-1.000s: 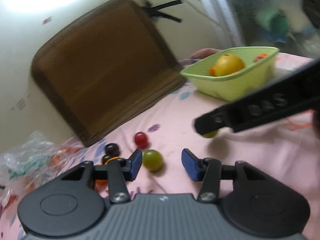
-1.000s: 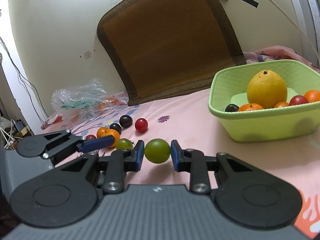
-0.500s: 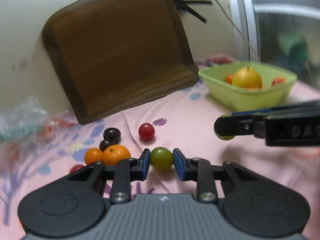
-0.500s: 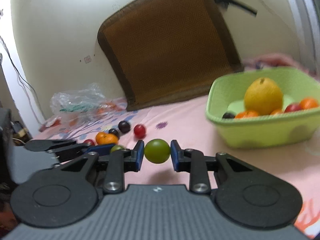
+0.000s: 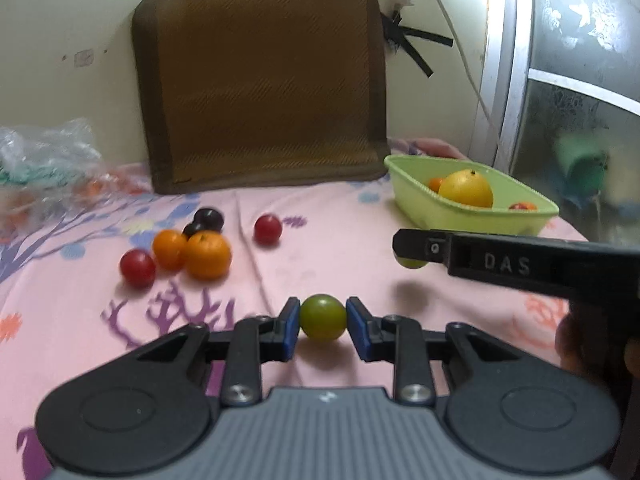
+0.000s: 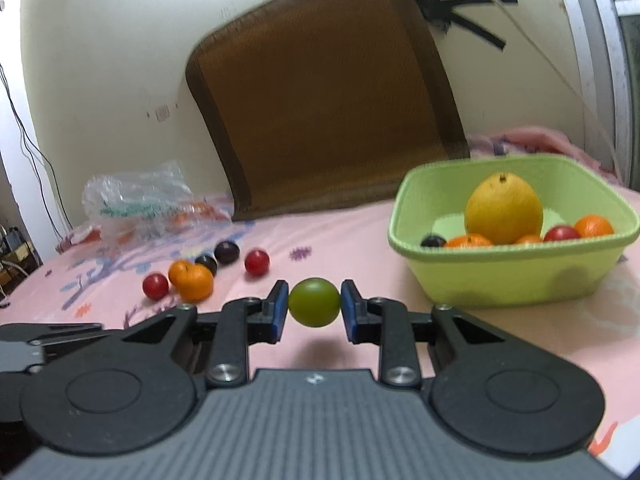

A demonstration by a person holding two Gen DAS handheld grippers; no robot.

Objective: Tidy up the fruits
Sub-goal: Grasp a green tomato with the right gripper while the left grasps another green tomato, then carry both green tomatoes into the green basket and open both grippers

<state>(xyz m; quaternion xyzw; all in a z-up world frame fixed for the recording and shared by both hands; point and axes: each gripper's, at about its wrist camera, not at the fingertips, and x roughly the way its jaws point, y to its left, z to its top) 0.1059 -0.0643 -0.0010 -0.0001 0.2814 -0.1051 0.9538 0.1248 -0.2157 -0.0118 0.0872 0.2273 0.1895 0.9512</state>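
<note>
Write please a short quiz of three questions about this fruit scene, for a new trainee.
1. True or false: the left gripper is shut on a green fruit.
2. Which is the biggest fruit in the green basket? A) a yellow citrus B) a banana C) a red apple
3. Fill in: the right gripper holds a ____ fruit clear of the pink sheet.

Key: 1 true; 2 A; 3 green.
</note>
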